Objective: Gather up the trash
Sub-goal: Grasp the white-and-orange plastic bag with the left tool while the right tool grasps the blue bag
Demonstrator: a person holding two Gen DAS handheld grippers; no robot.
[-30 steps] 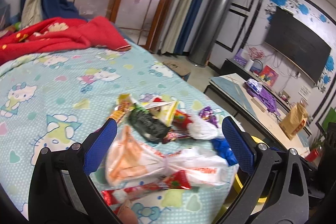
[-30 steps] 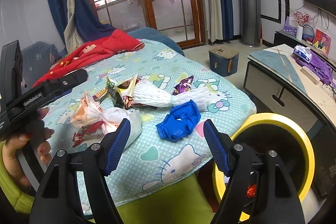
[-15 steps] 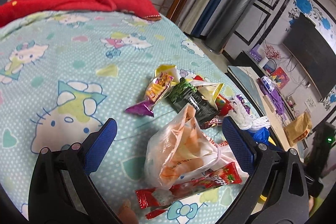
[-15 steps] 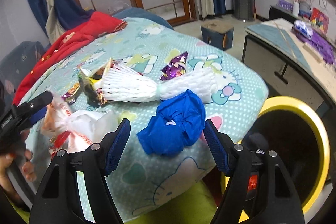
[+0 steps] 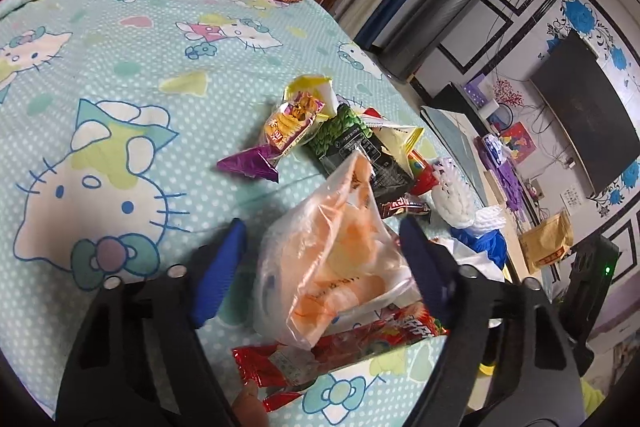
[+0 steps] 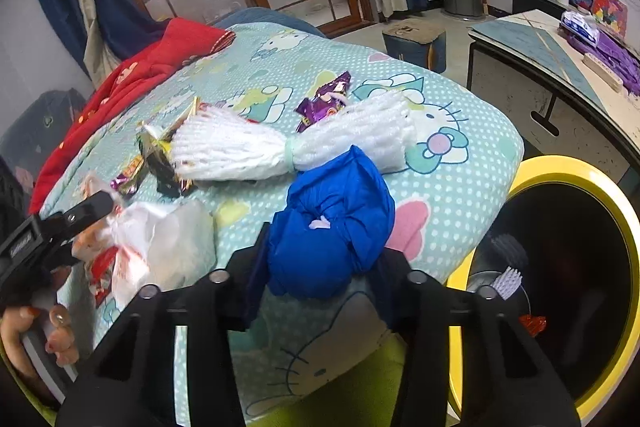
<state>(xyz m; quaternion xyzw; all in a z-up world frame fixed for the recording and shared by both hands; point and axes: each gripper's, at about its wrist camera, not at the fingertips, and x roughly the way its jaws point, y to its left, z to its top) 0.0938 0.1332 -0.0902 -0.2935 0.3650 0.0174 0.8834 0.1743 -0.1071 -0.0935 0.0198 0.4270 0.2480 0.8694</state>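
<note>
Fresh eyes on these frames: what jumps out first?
The crumpled blue bag, squeezed between the right gripper pads at the bed's near edge. Next, the yellow-rimmed bin right of the bed, and the orange-white plastic bag between the closing left gripper pads.

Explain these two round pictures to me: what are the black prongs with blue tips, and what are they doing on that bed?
No robot here: a person carries a hand-held gripper in each hand, each with its own camera looking along the prongs. The left hand-held gripper has just been closing around a clear plastic bag; whether it presses yet is unclear. The right hand-held gripper has just been closing and squeezes a blue bag. Snack wrappers and white foam netting lie on the bedsheet. A yellow-rimmed bin waits beside the bed.
</note>
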